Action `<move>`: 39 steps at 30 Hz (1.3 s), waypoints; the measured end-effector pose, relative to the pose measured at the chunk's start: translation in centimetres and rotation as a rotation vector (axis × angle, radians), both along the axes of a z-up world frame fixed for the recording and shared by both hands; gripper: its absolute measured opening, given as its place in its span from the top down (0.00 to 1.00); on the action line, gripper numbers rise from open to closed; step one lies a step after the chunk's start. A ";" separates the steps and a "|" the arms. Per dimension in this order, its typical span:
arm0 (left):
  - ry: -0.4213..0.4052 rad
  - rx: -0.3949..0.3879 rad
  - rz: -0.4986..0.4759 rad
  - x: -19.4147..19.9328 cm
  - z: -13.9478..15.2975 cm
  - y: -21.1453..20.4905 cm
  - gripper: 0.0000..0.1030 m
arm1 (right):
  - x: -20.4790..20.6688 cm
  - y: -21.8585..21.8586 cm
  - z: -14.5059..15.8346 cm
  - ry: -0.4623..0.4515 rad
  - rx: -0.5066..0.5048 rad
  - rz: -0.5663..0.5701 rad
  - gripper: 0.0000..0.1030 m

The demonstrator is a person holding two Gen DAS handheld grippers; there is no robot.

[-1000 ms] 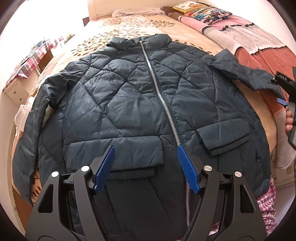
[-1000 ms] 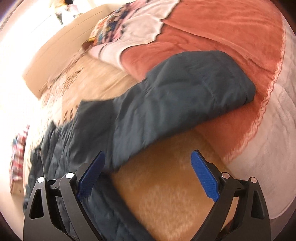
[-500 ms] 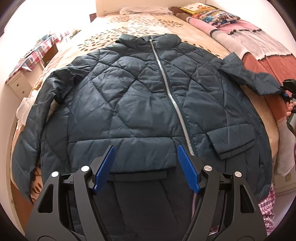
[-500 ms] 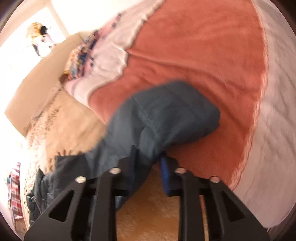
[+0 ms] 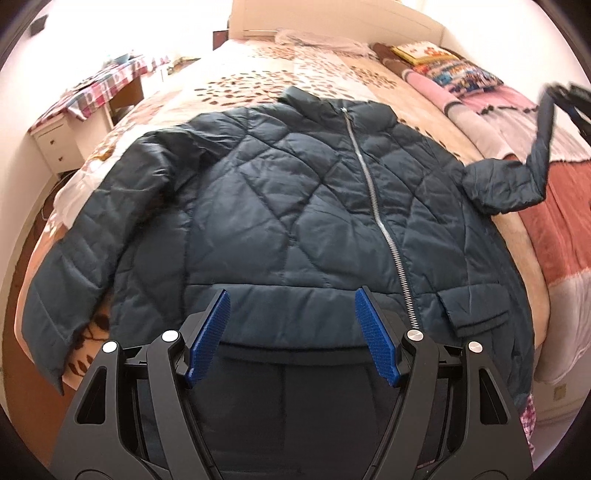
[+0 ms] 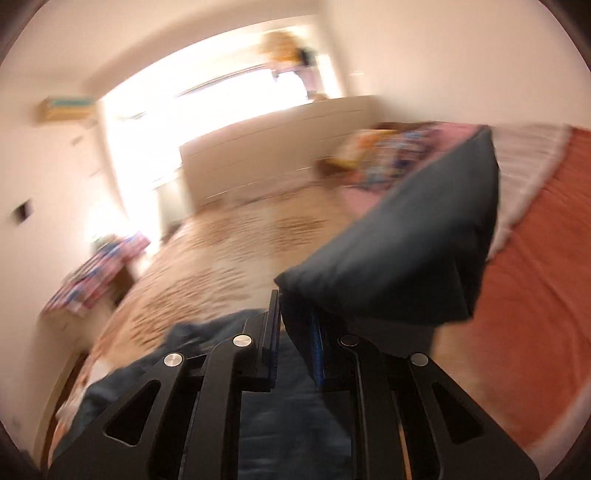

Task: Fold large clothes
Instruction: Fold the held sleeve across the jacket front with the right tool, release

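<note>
A dark blue quilted jacket (image 5: 280,206) lies front up and zipped on the bed, collar at the far end. My left gripper (image 5: 291,332) is open and empty, hovering over the jacket's hem. My right gripper (image 6: 293,343) is shut on the cuff of the jacket's right-hand sleeve (image 6: 406,251) and holds it lifted off the bed. In the left wrist view that sleeve (image 5: 532,162) rises to the right gripper (image 5: 569,99) at the far right. The other sleeve (image 5: 74,258) lies flat at the left bed edge.
The bed (image 5: 258,81) has a leaf-patterned cover. An orange-red blanket (image 5: 561,229) and pillows (image 5: 450,70) lie on its right side. A white nightstand (image 5: 59,140) with a plaid cloth stands at the left. The headboard (image 5: 332,18) is at the far end.
My right gripper closed on the right-hand sleeve's cuff and lifted it off the blanket. My left gripper shifted left along the hem, still open.
</note>
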State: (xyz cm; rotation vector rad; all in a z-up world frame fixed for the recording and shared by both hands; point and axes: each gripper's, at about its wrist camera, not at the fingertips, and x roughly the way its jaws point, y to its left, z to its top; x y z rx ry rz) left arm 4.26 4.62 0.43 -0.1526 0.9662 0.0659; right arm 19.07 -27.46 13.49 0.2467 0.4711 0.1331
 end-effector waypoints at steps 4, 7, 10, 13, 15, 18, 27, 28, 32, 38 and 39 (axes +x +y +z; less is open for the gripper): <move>-0.011 -0.016 0.031 -0.8 0.0 1.8 0.33 | 1.3 8.6 -1.2 0.030 -0.037 0.196 0.85; -0.016 -0.023 0.056 -1.2 -0.2 3.2 0.33 | 1.9 13.9 -3.4 0.081 -0.069 0.308 0.85; -0.016 -0.033 0.083 -1.4 -0.5 4.7 0.33 | 2.2 19.0 -6.3 0.149 -0.122 0.384 0.85; -0.012 -0.048 0.106 -1.5 -0.9 5.8 0.33 | 3.0 23.1 -10.0 0.253 -0.198 0.405 0.85; -0.008 -0.053 0.116 -1.6 -1.2 6.4 0.33 | 3.4 24.7 -12.9 0.355 -0.223 0.429 0.84; -0.009 -0.052 0.120 -1.7 -1.4 7.0 0.33 | 3.9 25.9 -16.6 0.528 -0.195 0.486 0.55; -0.031 -0.038 0.111 0.2 -0.7 7.5 0.33 | 0.5 21.2 -14.1 0.479 -0.080 0.486 0.33; -0.039 -0.029 0.106 0.6 -0.4 7.4 0.33 | 0.3 20.9 -14.1 0.476 -0.072 0.476 0.33; -0.052 -0.007 0.094 3.4 0.6 6.8 0.33 | -2.1 16.3 -14.2 0.478 -0.025 0.413 0.38; -0.042 -0.042 0.145 3.7 0.5 7.0 0.33 | -6.1 11.4 -15.4 0.502 -0.031 0.364 0.49; -0.032 -0.043 0.166 3.0 0.1 7.4 0.33 | -6.6 11.0 -15.6 0.507 -0.028 0.362 0.49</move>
